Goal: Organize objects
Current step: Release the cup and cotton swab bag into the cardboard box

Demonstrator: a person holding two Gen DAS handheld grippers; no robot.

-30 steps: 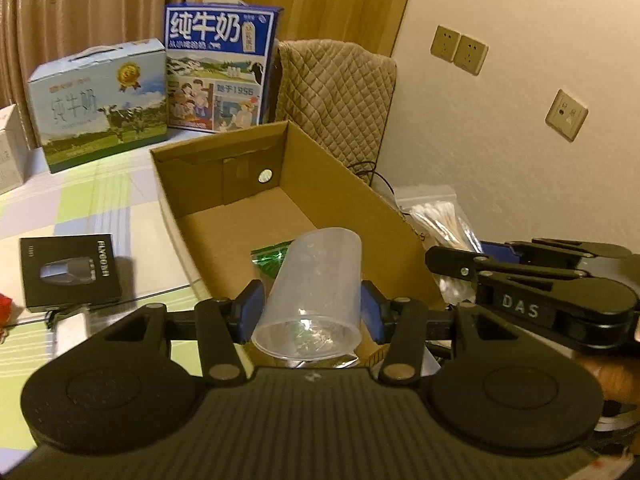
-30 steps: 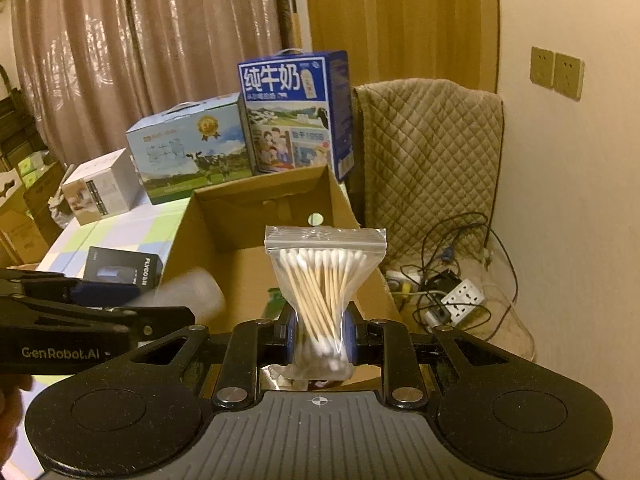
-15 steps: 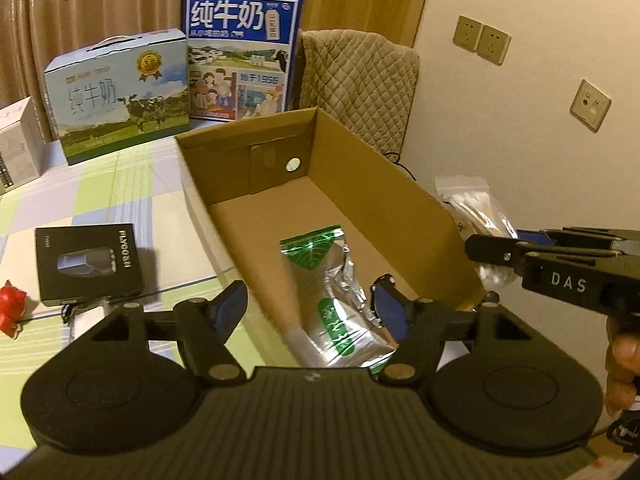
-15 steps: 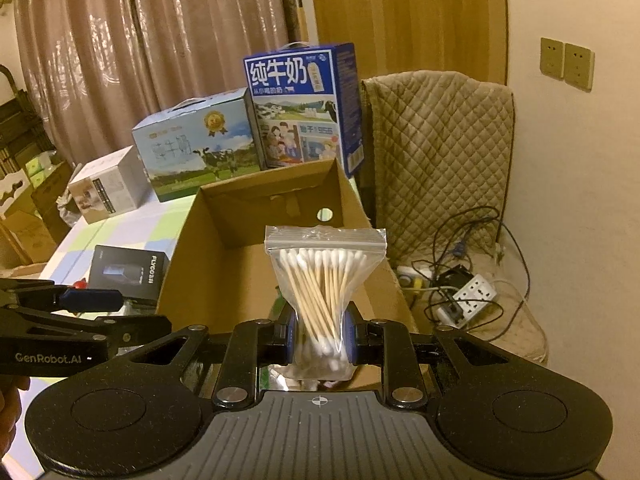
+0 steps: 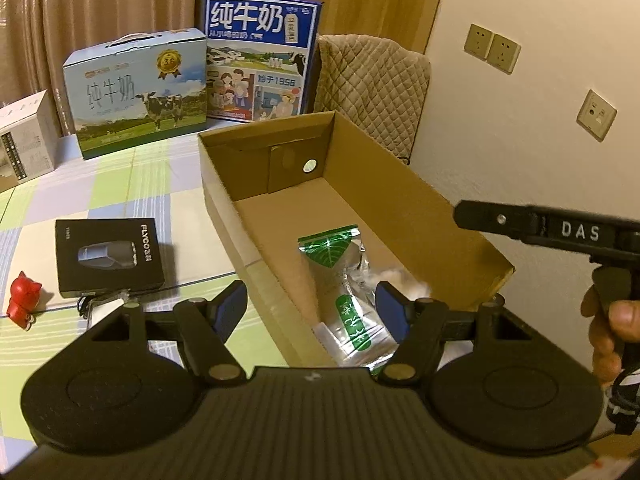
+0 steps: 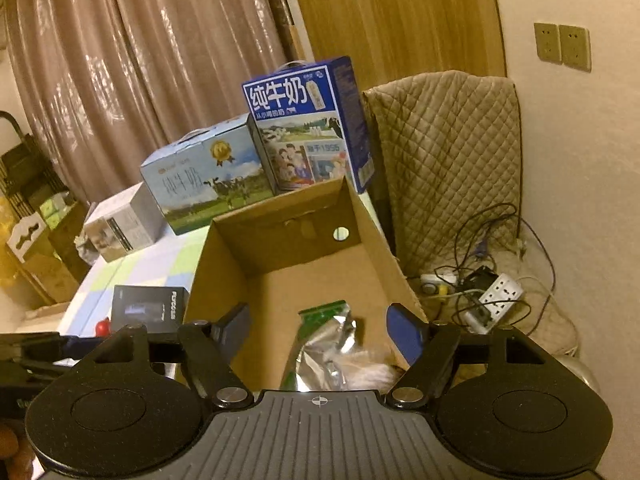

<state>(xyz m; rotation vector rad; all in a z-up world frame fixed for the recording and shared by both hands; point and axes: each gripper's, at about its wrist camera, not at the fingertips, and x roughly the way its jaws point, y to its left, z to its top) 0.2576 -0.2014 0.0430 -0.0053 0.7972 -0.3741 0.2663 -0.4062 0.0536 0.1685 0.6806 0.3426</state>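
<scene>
Both claws empty: right claw (image 6: 318, 330) opening, left claw (image 5: 310, 306) half open over cardboard box (image 5: 424, 196); swab bag (image 6: 368, 374) may spill out.

Near end of the foil pouch (image 5: 352, 320) is hiding under the left gripper (image 5: 310, 306) body. A blurred white bundle (image 6: 370, 372), between the right gripper (image 6: 318, 330) fingers, is staying unidentifiable. White box (image 5: 22, 138) is being cut off far left.
</scene>
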